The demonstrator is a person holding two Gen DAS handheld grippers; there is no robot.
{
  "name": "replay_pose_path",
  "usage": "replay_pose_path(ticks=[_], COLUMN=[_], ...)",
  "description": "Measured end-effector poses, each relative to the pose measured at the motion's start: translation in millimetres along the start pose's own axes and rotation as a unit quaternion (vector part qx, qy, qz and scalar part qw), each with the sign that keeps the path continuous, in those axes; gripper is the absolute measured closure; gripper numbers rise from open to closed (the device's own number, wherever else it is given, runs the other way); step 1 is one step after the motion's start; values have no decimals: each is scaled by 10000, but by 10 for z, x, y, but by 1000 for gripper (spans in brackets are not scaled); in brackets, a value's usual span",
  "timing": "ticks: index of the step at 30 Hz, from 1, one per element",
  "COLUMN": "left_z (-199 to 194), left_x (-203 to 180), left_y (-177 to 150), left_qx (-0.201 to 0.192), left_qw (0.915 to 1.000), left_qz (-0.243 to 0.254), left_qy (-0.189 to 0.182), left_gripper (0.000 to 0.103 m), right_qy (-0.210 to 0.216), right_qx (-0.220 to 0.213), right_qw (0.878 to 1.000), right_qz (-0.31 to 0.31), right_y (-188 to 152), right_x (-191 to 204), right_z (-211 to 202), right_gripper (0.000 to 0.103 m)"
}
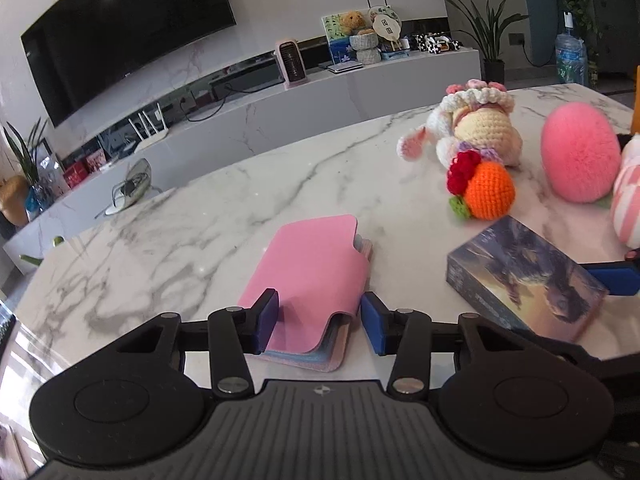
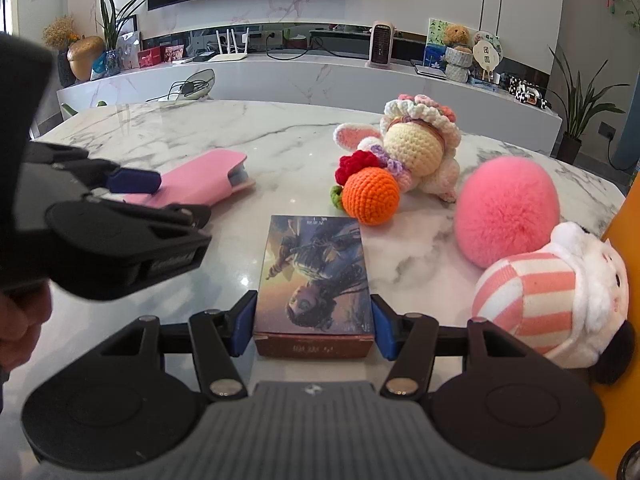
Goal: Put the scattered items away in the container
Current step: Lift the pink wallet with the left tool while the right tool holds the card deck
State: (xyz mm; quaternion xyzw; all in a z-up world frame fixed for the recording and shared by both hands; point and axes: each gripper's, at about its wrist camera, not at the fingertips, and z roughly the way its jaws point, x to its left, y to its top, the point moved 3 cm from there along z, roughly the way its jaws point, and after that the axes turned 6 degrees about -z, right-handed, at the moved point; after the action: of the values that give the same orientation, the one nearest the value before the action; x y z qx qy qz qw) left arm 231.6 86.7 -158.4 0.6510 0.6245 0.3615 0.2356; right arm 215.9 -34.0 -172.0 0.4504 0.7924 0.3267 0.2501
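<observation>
Pink card wallet [image 1: 306,280] low centre on marble table [image 1: 200,208], left gripper [image 1: 319,322] clamped on its near end, right gripper [image 2: 314,328] clamping illustrated box [image 2: 316,276], plush toys upper right.

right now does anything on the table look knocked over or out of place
The crocheted bunny doll lies tipped on its side against the orange crochet ball, and the striped plush is also lying down at the table edge. Nothing looks damaged.
</observation>
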Motion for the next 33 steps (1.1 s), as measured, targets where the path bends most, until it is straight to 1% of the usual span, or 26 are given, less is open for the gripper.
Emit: replay_pose_path(ticks=[1, 2, 3, 5, 7, 8, 9, 10, 13, 15, 17, 19, 21, 22, 23, 24, 28, 31, 33], left_z=[-32, -65, -97, -124, -121, -118, -110, -100, -6, 69, 114, 152, 153, 148, 138, 137, 231, 299, 298], left_x=[11, 24, 37, 74, 120, 143, 171, 199, 302, 377, 448, 457, 400, 352, 314, 294, 358, 462, 485], left_y=[-6, -11, -15, -12, 9, 21, 38, 57, 91, 96, 96, 60, -2, -39, -65, -72, -54, -51, -62], left_qx=[19, 40, 60, 30, -101, -173, -245, -318, -237, -144, -53, 113, 116, 104, 24, -21, -37, 70, 110], left_qw=[10000, 9999, 9998, 9997, 9997, 9996, 9994, 9991, 9993, 9991, 9974, 9959, 9975, 9984, 9988, 9987, 9979, 9949, 9938], left_qz=[-47, -99, -151, -223, -219, -211, -206, -201, -269, -401, -634, -662, -351, -99, 89, 162, -124, -481, -609], left_qy=[-32, -62, -93, -115, 21, 99, 145, 181, 47, -83, -336, -613, -601, -545, -490, -476, -642, -882, -922], left_gripper=[62, 71, 76, 76, 71, 51, 20, 10, 9, 6, 6, 6, 6, 6, 6, 6, 4, 1, 1], right_qy=[5, 11, 20, 32, 35, 36, 39, 43, 46, 46, 49, 49, 48, 48, 48, 47, 39, 39, 36], right_qx=[16, 32, 51, 81, 99, 104, 107, 109, 106, 104, 99, 92, 85, 83, 82, 81, 66, 59, 53], right_qw=[10000, 10000, 10000, 10000, 9999, 9999, 9999, 9999, 9999, 9999, 9999, 9999, 10000, 10000, 10000, 10000, 10000, 10000, 10000], right_qz=[3, 6, 12, 19, 18, 19, 18, 17, 20, 21, 19, 16, 13, 12, 14, 16, 16, 12, 13], right_y=[0, 0, -2, -7, -15, -19, -22, -25, -27, -27, -28, -29, -30, -31, -31, -32, -36, -37, -38], right_x=[-2, -5, -8, -12, -11, -9, -8, -9, -9, -8, -8, -8, -7, -7, -8, -9, -8, -9, -9], right_z=[-3, -5, -10, -21, -33, -37, -41, -44, -47, -46, -49, -50, -50, -51, -51, -50, -48, -48, -47], right_gripper=[42, 42, 42, 42, 42, 42, 42, 42, 42, 42, 41, 41, 41, 41, 41, 41, 41, 41, 41])
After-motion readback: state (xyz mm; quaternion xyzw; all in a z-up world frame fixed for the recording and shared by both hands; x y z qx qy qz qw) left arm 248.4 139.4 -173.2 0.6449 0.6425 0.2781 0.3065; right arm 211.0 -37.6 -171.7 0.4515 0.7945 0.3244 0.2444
